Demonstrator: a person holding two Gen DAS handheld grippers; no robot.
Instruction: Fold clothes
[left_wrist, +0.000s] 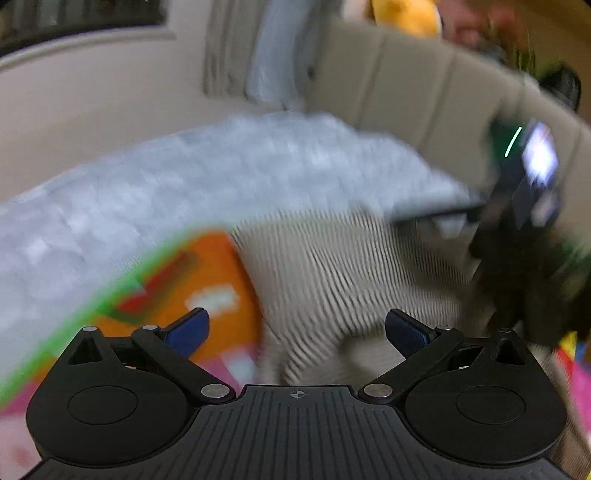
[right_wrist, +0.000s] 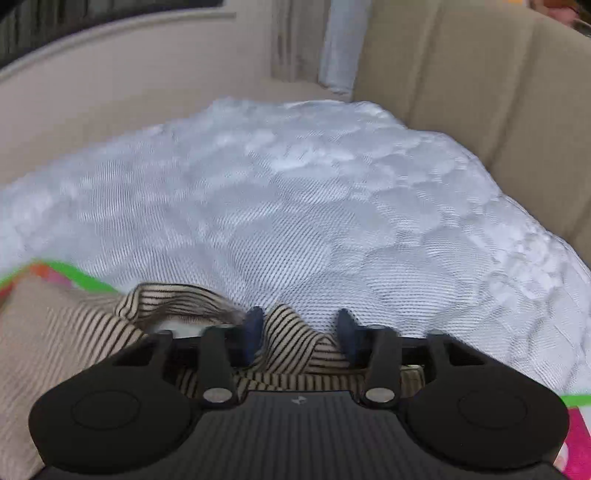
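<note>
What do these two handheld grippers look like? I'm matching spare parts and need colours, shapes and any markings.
Both look alike. The left gripper has a matte black body with a ribbed central plate, two round black discs at the sides, angled black link arms with silver pivot pins, a small crosshair mark, and dark blue finger pads. The right gripper repeats this, with a small pale emblem instead. No cables or sleeves show.

The striped garment, cream with thin dark lines, is bunched up in loose ridges between the fingers of the right hand-held gripper, with more of it spreading away to that gripper's left. Ahead of the left hand-held gripper the same cloth lies rumpled and motion-blurred, its exact shape unclear.
</note>
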